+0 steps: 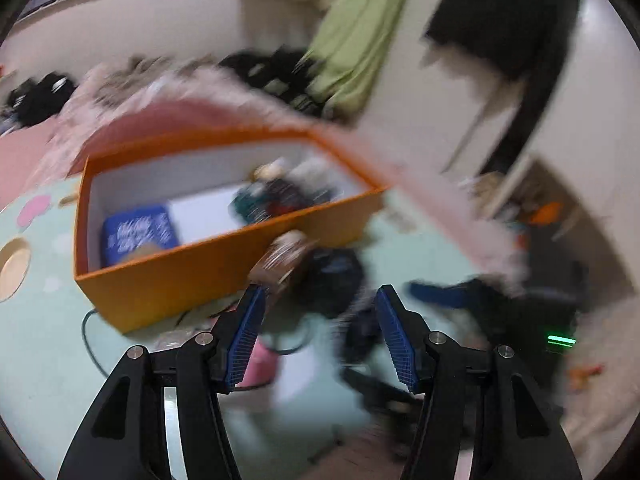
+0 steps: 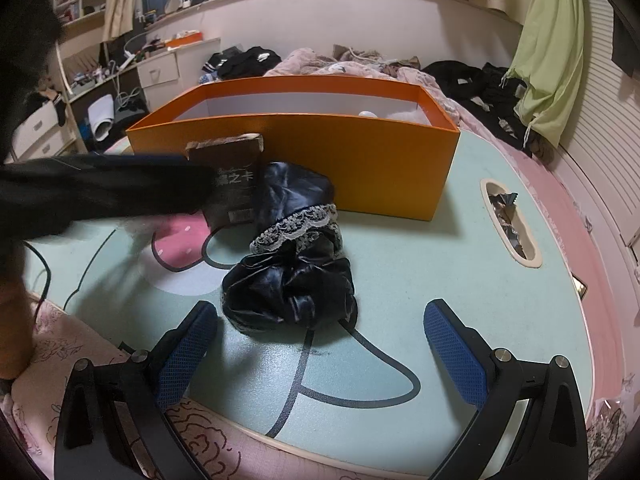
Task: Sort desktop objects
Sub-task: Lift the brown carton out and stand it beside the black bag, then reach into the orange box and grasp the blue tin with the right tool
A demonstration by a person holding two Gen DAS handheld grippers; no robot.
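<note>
Right claw point(image 2: 320, 344): blue pads wide apart, nothing between them, hanging low over the near edge of the tabletop point(image 2: 460, 264). Just beyond its tips, at 12 o'clock, lies the black satin garment with lace trim point(image 2: 292, 264), crumpled, flat on the surface.

Left claw point(image 1: 320, 320): pads apart, nothing clamped. View heavily blurred. Its left pad tip sits just beside the brown book point(image 1: 280, 260); contact cannot be told from this view. In the right wrist view the left claw comes in from 9 o'clock as a dark smear, reaching the same book, which stands upright against the near wall of the orange box point(image 2: 360, 160), touching the garment's far end.

Box, far side of tabletop: open-topped, already holding a blue packet point(image 1: 136, 232) at its 8 o'clock end and a mixed heap at 2 o'clock, contents too blurred to name.

Step in hand, as judged: left claw lining up on the book for transfer into the box. Next move calls for straddling the book's thin edge, closing, then lifting clear of the box wall. Garment remains unsorted; right claw is placed for it.
</note>
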